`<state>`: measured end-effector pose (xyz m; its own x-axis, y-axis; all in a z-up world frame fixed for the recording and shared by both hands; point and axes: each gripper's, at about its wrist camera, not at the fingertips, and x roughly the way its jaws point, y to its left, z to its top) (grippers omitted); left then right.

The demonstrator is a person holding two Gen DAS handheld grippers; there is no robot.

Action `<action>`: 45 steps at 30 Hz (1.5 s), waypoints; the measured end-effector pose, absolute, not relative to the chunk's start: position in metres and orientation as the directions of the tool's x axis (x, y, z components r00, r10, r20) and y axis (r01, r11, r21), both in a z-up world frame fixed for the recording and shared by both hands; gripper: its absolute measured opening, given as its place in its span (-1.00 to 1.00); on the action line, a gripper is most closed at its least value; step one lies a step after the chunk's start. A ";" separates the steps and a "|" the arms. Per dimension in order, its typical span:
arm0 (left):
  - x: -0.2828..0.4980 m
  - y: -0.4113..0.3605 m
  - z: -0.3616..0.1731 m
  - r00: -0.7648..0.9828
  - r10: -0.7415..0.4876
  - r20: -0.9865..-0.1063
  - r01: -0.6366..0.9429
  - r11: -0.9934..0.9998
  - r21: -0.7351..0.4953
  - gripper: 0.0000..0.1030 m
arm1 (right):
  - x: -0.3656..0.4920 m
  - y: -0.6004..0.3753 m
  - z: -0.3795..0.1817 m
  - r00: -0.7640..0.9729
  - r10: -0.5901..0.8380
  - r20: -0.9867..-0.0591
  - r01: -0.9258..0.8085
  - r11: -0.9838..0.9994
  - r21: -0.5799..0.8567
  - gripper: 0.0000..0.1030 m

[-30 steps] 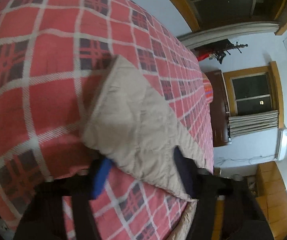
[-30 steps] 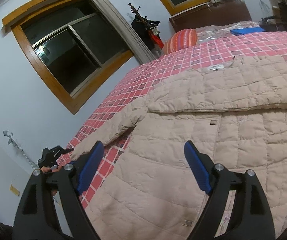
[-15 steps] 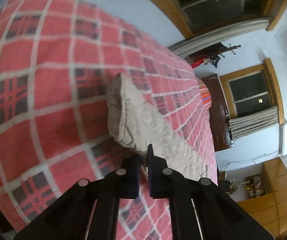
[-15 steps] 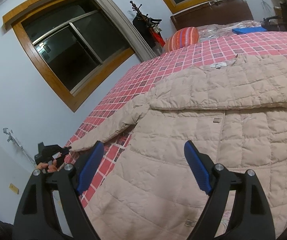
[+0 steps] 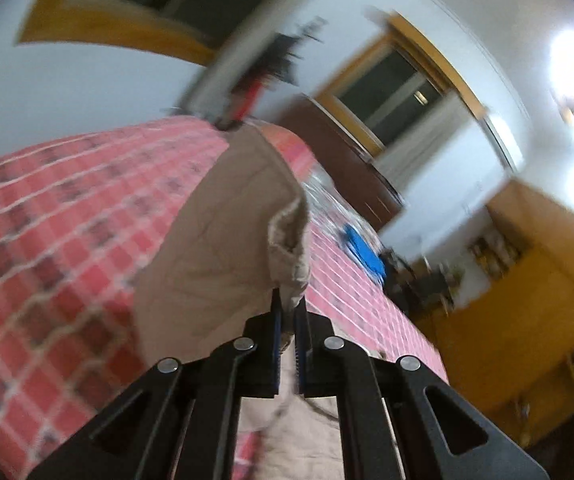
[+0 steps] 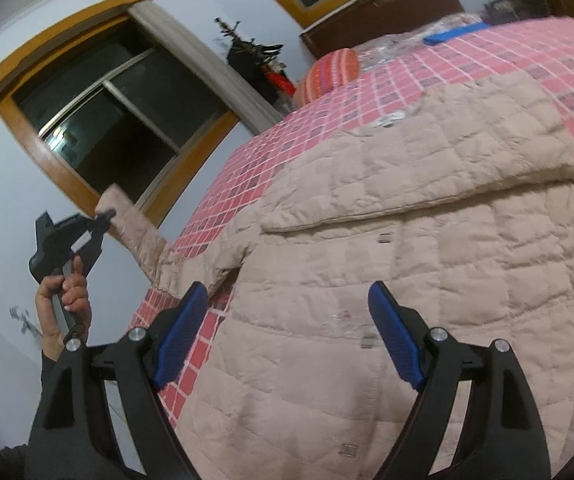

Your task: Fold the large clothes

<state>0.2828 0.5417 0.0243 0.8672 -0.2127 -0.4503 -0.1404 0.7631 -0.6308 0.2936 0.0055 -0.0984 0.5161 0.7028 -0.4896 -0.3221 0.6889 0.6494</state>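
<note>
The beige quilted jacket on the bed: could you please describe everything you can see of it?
The jacket is beige, padded and quilted in squares, lying spread flat on the red checked bedspread. A white label shows at the neck and small snaps run down the front. One sleeve is lifted off the bed, its cuff pinched in the shut left tongs. The open right tongs hover above the body.

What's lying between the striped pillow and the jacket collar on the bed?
Only bare plaid bedspread separates the striped pillow from the jacket collar, as the right wrist view shows.

one jacket (image 6: 407, 240), two grippers (image 6: 287, 332), one pillow (image 6: 333, 68)
</note>
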 end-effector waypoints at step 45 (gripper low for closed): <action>0.266 0.510 -0.081 0.719 -0.429 -0.547 -0.088 0.724 -0.684 0.51 | 0.536 0.129 -0.101 0.114 0.804 -0.583 -0.186 0.594 0.783 -0.87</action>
